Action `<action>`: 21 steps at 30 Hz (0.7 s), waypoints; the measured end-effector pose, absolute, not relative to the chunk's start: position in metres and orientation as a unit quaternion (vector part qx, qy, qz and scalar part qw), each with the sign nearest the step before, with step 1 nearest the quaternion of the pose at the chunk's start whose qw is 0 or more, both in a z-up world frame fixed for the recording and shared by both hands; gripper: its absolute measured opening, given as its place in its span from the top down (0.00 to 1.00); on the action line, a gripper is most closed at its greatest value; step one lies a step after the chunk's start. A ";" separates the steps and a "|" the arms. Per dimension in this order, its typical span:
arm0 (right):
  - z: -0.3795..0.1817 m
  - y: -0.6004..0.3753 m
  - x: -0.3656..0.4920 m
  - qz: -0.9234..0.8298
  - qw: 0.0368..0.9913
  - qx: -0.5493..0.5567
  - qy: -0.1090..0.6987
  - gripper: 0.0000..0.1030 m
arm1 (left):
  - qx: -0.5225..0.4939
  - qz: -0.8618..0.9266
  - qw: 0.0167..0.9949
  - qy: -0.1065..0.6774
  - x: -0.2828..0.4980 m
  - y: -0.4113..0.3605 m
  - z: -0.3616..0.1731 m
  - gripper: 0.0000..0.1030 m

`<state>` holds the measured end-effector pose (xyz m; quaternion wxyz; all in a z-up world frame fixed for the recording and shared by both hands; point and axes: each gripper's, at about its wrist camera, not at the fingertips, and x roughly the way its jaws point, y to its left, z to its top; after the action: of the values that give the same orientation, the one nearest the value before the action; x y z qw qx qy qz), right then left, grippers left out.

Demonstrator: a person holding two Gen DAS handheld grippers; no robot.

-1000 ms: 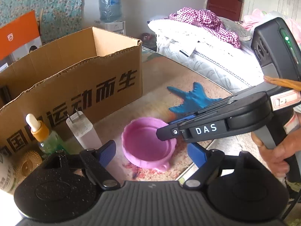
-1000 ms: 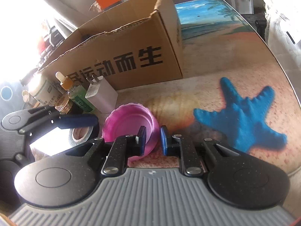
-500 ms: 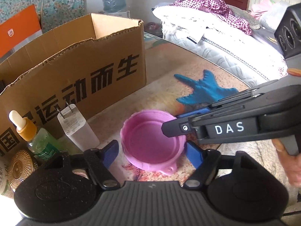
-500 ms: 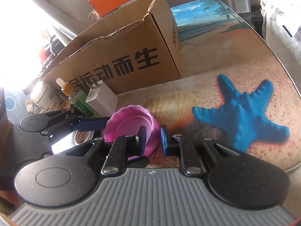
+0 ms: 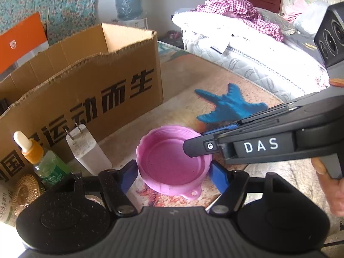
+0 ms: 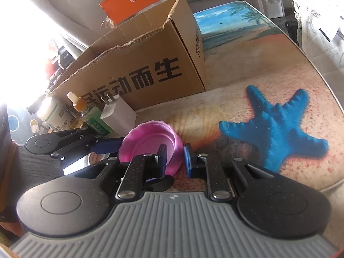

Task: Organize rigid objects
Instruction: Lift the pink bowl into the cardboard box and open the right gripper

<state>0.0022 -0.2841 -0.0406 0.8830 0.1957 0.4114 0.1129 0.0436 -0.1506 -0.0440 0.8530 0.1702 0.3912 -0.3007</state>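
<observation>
A pink round lid (image 5: 169, 161) with a small loop on its rim lies open side up on the beach-print table (image 5: 189, 79), in front of the cardboard box (image 5: 86, 90). My left gripper (image 5: 174, 169) straddles it, its blue pads (image 5: 130, 175) lying against the lid's left and right sides. My right gripper (image 6: 175, 157) is shut on the lid's (image 6: 146, 142) near wall, one pad inside and one outside. In the left wrist view the right gripper (image 5: 193, 148) reaches in from the right over the rim, with a hand (image 5: 331, 185) on its handle.
A white charger plug (image 5: 86, 152), a green dropper bottle (image 5: 43, 163), a gold round cap (image 5: 23, 191) and a white jar (image 6: 58, 116) stand left of the lid along the box. A tape roll (image 6: 96, 157) lies under the left gripper. A bed (image 5: 247, 49) stands beyond the table's right edge.
The left gripper's jaws have narrowed from wide of the lid to against its sides, and it has come a little closer. The right gripper has kept its pinch on the rim.
</observation>
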 end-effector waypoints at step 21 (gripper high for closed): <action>0.093 -0.232 0.028 0.197 0.938 0.126 0.256 0.84 | 0.146 -0.225 0.927 0.261 0.058 -0.083 0.089 0.29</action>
<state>0.0283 -0.2324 0.0932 0.9379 0.1264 0.2562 0.1970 0.0577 -0.0827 0.0888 0.9273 0.1457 0.2609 -0.2255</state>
